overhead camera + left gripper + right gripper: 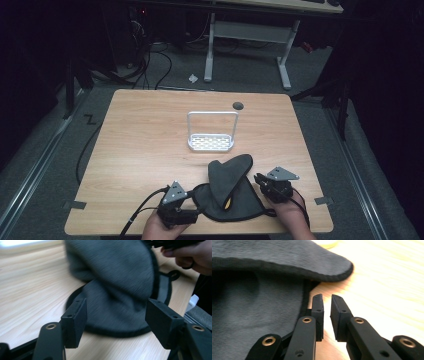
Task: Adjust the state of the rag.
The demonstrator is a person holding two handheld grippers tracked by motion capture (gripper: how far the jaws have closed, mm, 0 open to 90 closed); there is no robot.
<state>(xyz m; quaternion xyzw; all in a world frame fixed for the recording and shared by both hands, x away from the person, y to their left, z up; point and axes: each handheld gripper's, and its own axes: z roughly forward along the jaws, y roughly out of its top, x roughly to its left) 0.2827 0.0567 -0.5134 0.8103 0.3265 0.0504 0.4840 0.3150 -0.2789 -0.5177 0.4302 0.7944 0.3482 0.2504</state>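
A dark grey cloth mitt (227,187) lies at the table's near edge, its upper flap folded up and over toward the far right. A bit of yellow (227,203) peeks from under the fold. My left gripper (196,199) sits at the mitt's left edge, and in the left gripper view it (116,315) is open, its jaws wide apart on either side of the mitt's (120,290) rounded rim, touching nothing. My right gripper (258,179) is at the mitt's right side. There it (327,300) is almost shut, a thin gap left, nothing between, beside the cloth's edge (249,315).
A white wire rack (212,142) with a tall hoop handle stands mid-table beyond the mitt. A black round plug (238,105) sits in the wooden table (140,150) near its far edge. Tape strips (74,204) mark both near corners. Cables trail off the left gripper.
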